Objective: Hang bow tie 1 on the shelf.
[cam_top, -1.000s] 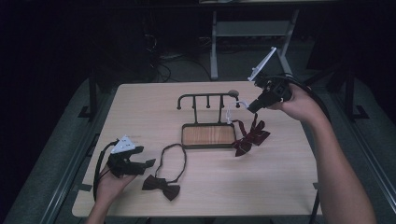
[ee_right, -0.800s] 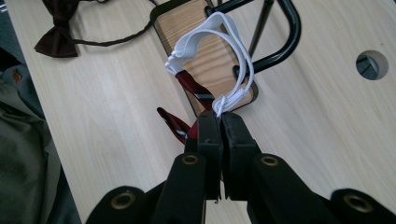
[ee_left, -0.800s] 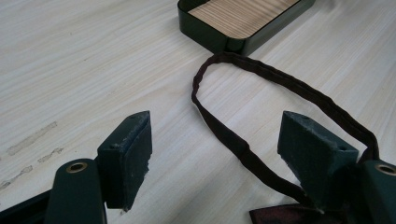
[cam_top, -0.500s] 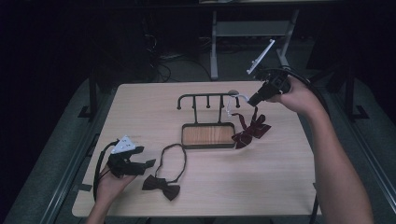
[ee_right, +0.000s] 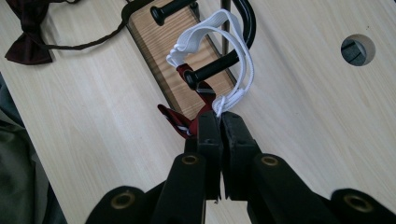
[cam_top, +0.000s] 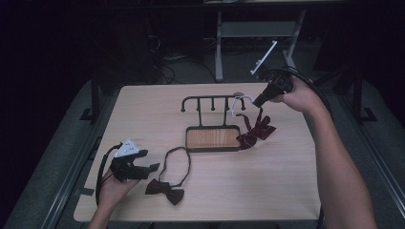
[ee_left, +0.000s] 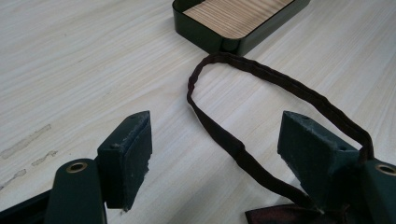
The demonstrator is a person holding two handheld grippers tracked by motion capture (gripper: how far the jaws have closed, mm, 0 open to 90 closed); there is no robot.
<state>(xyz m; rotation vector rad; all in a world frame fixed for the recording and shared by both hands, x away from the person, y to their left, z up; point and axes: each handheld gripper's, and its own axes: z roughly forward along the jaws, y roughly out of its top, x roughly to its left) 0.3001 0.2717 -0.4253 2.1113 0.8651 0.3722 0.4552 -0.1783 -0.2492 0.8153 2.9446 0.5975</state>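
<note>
The right gripper [cam_top: 259, 101] has its jaws clamped on the white elastic band [ee_right: 233, 56] of a red bow tie [cam_top: 257, 130], the band looped beside a peg of the black rack [cam_top: 212, 100]. The left gripper [cam_top: 150, 167] rests on the desk [cam_top: 267, 181], jaws wide apart and gripping nothing, astride the strap of a dark brown bow tie [cam_top: 166, 190]

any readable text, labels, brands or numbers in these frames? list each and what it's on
None to read. The rack, its wooden tray, the red bow tie, its white elastic, the dark bow tie, the table and both tongs carry no lettering, labels or signs.
</note>
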